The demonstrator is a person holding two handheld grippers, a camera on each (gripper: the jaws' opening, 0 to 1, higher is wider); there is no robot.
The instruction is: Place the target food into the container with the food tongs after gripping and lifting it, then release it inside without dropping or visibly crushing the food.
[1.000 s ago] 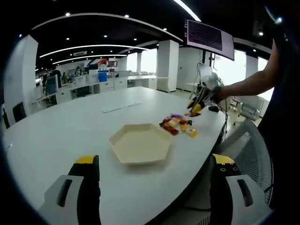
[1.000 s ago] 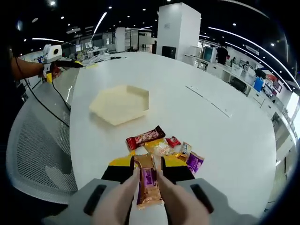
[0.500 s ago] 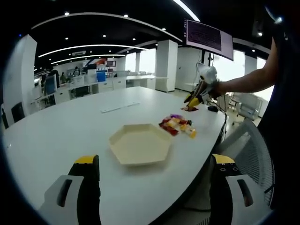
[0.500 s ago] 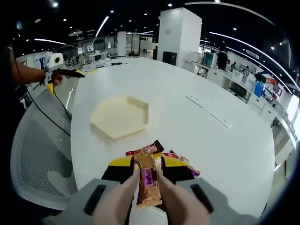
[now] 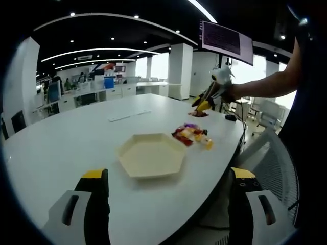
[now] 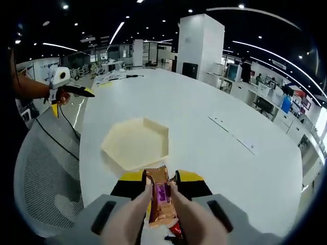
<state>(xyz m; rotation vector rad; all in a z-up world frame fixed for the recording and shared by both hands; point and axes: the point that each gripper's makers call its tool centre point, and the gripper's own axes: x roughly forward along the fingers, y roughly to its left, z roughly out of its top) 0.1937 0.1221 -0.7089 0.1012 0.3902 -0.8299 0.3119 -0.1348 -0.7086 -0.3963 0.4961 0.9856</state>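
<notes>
Your right gripper presses the tongs together on an orange snack packet, held above the white table. The hexagonal tray sits at 11 o'clock. Your left gripper hangs wide apart.

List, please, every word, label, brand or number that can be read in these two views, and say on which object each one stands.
None can be read.
Snack packet held in the right gripper: purple label, print too blurred.
Wrappers in the snack pile: too small.
Hanging monitor: lines of text, too small.
Hexagonal tray: no print visible.
</notes>
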